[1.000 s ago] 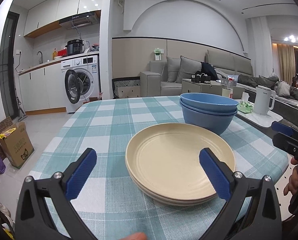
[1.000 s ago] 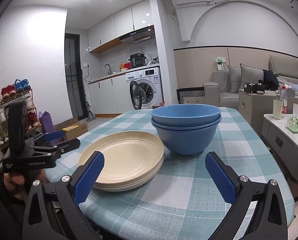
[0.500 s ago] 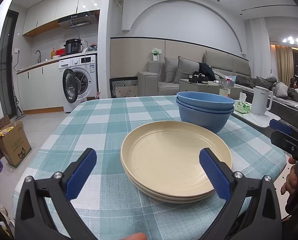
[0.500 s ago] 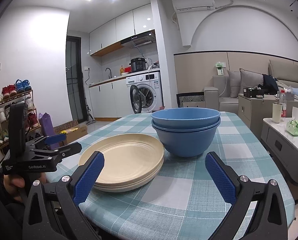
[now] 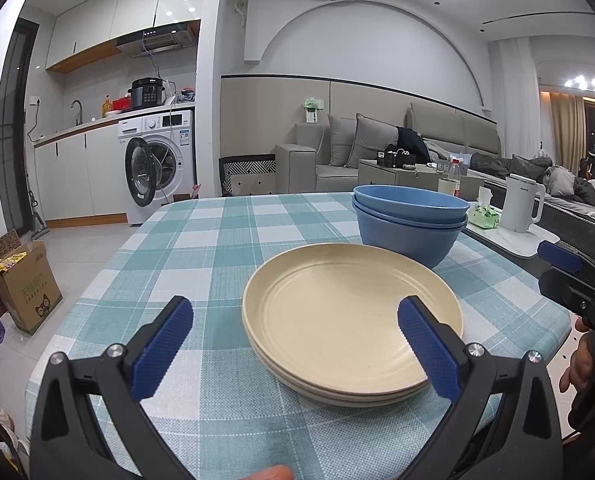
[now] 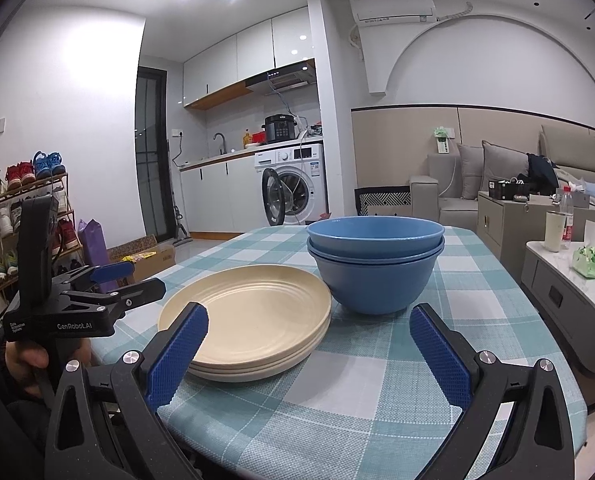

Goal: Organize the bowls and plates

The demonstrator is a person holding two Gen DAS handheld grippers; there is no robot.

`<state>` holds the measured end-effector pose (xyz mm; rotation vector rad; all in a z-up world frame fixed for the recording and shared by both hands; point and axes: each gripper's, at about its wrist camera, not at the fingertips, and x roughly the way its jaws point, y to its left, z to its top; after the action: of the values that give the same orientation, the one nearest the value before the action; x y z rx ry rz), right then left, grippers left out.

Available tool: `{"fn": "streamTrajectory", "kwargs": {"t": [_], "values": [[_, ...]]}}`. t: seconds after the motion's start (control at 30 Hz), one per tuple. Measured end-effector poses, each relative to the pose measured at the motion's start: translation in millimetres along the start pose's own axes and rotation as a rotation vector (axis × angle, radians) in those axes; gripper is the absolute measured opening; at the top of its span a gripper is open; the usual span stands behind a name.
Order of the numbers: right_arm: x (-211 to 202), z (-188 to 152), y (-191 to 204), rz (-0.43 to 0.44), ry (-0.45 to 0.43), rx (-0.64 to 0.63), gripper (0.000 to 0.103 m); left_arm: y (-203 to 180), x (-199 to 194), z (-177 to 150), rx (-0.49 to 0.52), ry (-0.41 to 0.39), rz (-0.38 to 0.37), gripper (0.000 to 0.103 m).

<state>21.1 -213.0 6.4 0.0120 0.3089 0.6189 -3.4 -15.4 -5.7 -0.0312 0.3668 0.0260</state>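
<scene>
Left wrist view: the left hand-held gripper [image 5: 293,344] is seen with its blue pads spread wide and nothing between them; it is held low above the near edge of the surface [image 5: 201,240], facing the cream plates.
Right wrist view: the right hand-held gripper [image 6: 307,346] is likewise seen wide apart and empty, held near the surface edge and facing the gap between plates and bowls.
Plates: a stack of cream plates [image 5: 351,320] is seen lying flat on the checked cloth, near the front edge of the surface.
Bowls: two blue bowls [image 6: 375,260] are nested upright, one inside the other, just beside the plates on their far right side; whether rim and bowl touch cannot be told.
Cross views: the left hand-held gripper is seen from the right wrist at the left, gripped by a hand [image 6: 29,360]; the right one is seen at the right edge of the left wrist view.
Background: a washing machine [image 5: 157,168] with its door open is seen behind.
</scene>
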Motion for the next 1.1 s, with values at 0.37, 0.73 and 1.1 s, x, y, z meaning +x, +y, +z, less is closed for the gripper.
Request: {"fn": "streamTrajectory", "kwargs": {"t": [0.37, 0.73, 1.1], "values": [[-1.8, 0.1, 1.2, -0.005, -0.01, 0.001, 0.103, 1.7, -1.8, 1.4, -0.002, -0.003, 0.001, 0.103], [-2.2, -0.3, 0.8, -0.002, -0.007, -0.001, 0.103, 4.0, -1.9, 1.9, -0.008, -0.004, 0.003, 0.103], [-2.2, -0.4, 0.9, -0.001, -0.007, -0.001, 0.103, 3.8, -1.6, 1.8, -0.006, -0.004, 0.002, 0.103]]}}
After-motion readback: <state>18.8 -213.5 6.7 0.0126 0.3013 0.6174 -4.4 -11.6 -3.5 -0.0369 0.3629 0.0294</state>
